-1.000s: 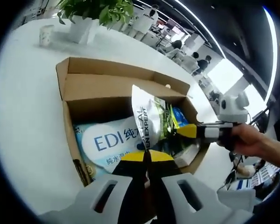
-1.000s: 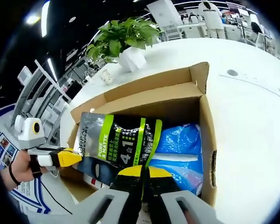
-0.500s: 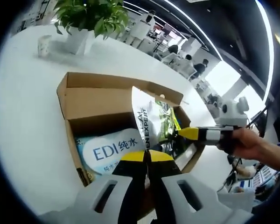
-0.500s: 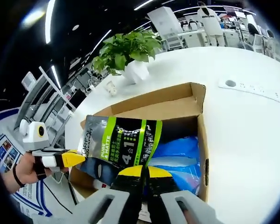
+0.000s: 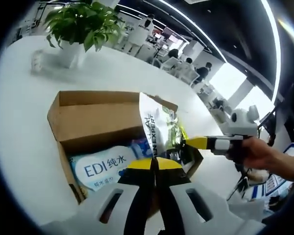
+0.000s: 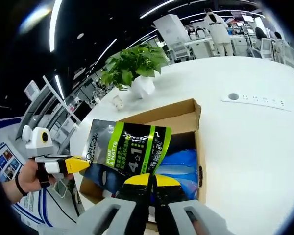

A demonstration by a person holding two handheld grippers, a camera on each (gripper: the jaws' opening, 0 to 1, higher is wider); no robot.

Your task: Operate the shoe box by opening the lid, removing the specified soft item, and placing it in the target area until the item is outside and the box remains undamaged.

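You hold both grippers raised above the open cardboard shoe box (image 6: 183, 115), and between them hangs the soft item, a black, silver and green pouch (image 6: 130, 149). Your right gripper (image 6: 148, 178) has its yellow-tipped jaws pressed together on the pouch's lower edge, with no gap showing between them. Your left gripper (image 5: 154, 163) is likewise clamped tight on an edge of the same pouch (image 5: 159, 129). In the right gripper view your left hand (image 6: 27, 177) reaches in from the left side; in the left gripper view your right hand (image 5: 257, 152) reaches in from the right. The pouch is up over the box mouth, clear of the blue-and-white packs (image 5: 100, 166) that lie inside the box. The box sits on the white table (image 6: 245, 142), with the potted plant (image 6: 134, 66) beyond it. Compared with a second ago, the box looks smaller and lower in both views and more table shows around it, so your hands have risen and carried the pouch higher, with the grip unchanged.
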